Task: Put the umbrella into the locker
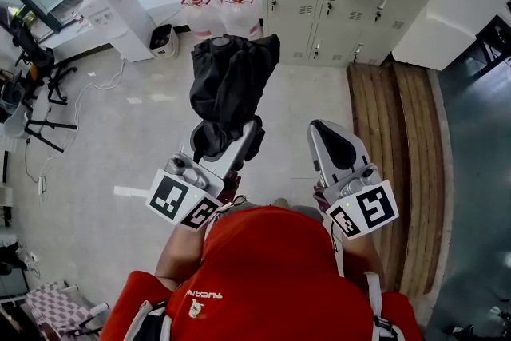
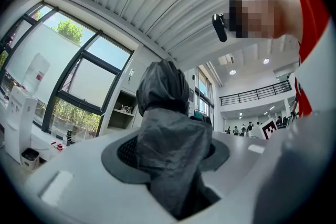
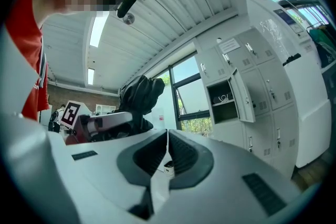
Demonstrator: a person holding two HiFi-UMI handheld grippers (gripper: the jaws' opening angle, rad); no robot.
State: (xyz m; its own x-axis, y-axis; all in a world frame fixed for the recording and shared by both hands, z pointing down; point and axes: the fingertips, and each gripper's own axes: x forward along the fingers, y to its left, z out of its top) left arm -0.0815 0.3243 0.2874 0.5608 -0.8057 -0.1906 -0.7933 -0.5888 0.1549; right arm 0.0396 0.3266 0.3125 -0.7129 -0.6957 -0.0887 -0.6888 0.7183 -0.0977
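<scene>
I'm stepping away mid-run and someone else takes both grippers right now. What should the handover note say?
Left hand-held gripper: closed on the folded black umbrella, which sticks out past its jaws.
Right hand-held gripper: jaws together, empty.
Lockers: ahead, across the floor. One upper compartment stands open, its door swung aside.
Done: umbrella in the grip.
Left: reach the lockers, put the umbrella into the open compartment, let go.
</scene>
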